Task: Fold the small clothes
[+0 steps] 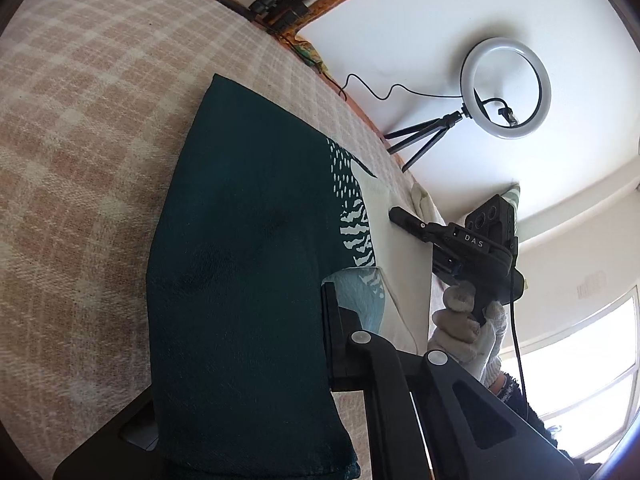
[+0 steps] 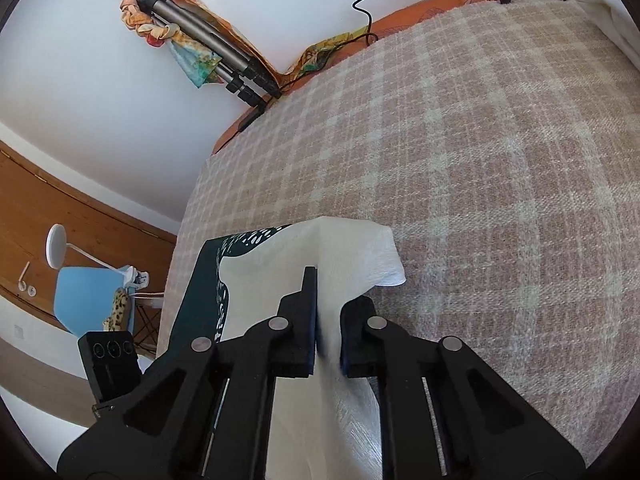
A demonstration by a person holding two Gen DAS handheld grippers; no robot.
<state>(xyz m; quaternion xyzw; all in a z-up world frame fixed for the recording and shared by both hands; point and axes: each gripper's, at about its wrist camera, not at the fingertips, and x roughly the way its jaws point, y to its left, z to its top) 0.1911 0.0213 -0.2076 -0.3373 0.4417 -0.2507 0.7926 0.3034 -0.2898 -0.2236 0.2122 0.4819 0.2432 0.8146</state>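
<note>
Dark-green and white patterned cloth garment [image 1: 240, 240] spread on the checked beige bed cover [image 1: 80, 120]; left tongs [image 1: 352, 292] and right tongs [image 2: 326, 320] each clamped on its white edge.

My left gripper [image 1: 352, 280] and right gripper [image 1: 394, 214] pinch one edge of the cloth [image 1: 240, 260], which drapes over the checked blanket [image 1: 80, 120]. Behind the blanket, against the wall, stand a ring light [image 1: 506, 88] and, further along, a folded tripod [image 2: 208, 48].
</note>
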